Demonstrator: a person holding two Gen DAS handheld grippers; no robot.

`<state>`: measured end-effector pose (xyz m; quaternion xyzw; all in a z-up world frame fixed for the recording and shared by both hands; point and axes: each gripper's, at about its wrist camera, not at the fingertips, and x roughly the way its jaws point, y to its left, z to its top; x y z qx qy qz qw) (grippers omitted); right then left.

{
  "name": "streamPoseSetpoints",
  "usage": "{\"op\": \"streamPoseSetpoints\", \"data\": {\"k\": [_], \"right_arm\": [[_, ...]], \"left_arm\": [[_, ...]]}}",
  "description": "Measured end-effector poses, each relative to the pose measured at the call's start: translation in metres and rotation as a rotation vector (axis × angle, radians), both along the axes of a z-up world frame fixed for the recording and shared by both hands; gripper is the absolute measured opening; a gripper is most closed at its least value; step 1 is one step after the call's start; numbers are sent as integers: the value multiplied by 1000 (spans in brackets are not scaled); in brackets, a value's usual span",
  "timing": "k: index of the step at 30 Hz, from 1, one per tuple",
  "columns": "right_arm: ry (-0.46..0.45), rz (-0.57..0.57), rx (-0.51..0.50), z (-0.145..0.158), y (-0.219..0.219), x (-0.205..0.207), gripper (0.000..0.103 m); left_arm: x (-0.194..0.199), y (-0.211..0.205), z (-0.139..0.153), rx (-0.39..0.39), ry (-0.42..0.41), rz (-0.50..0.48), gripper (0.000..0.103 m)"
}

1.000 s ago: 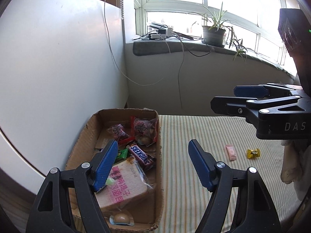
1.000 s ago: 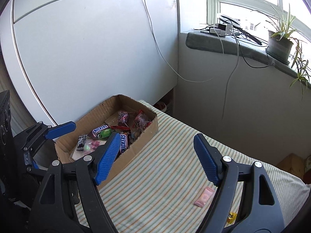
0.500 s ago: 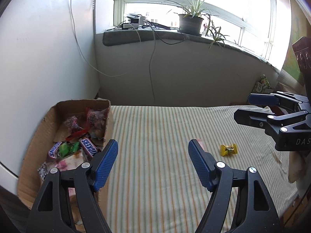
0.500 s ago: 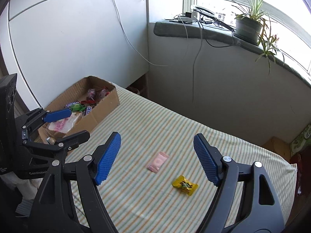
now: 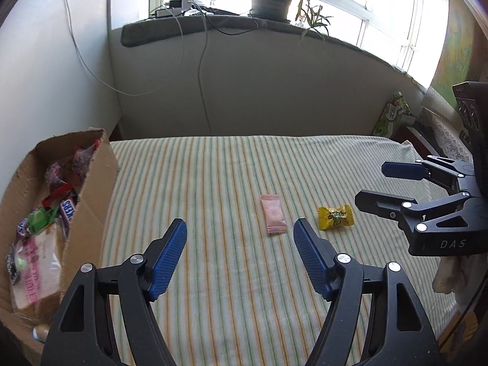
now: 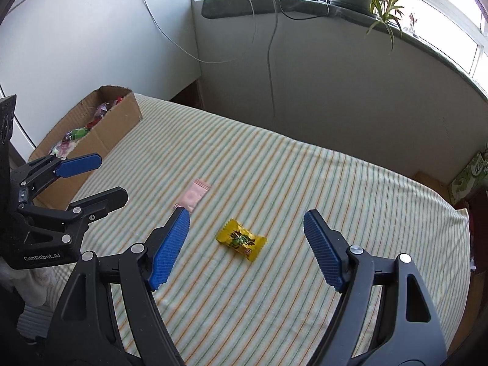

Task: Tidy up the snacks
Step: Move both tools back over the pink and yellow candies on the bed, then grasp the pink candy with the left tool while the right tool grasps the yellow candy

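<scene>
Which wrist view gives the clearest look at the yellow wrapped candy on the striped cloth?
The right wrist view: the yellow candy lies whole and unobstructed between the open jaws of the right gripper, printed label facing the camera. The left wrist view also shows it whole, but smaller and off to the right, beside the pink packet.

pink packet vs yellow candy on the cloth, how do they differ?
Colour: the pink packet is pale and nearly plain; the yellow candy is bright with a dark print. Shape: the packet is a flat, long rectangle; the candy is shorter, puffier, with flared ends. Position: the packet lies nearer the box, the candy ahead of the open right gripper. Both lie loose on the striped cloth, ungripped.
</scene>
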<state>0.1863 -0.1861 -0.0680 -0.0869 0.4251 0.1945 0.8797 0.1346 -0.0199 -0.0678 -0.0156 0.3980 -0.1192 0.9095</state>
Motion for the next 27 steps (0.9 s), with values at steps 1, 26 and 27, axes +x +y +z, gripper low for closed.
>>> {"op": "streamPoseSetpoints", "data": {"k": [1,26,27], "right_arm": [[9,0,0,-4,-2,1,80],[37,255,-215,-57,22,7,46],[35,259,-215,-56,22,8,46]], "left_arm": [[2,-3,-3,0,8,-5,64],[41,-41,-40,19,132,-94,32],[42,-41,-41,23,132,-93,32]]}}
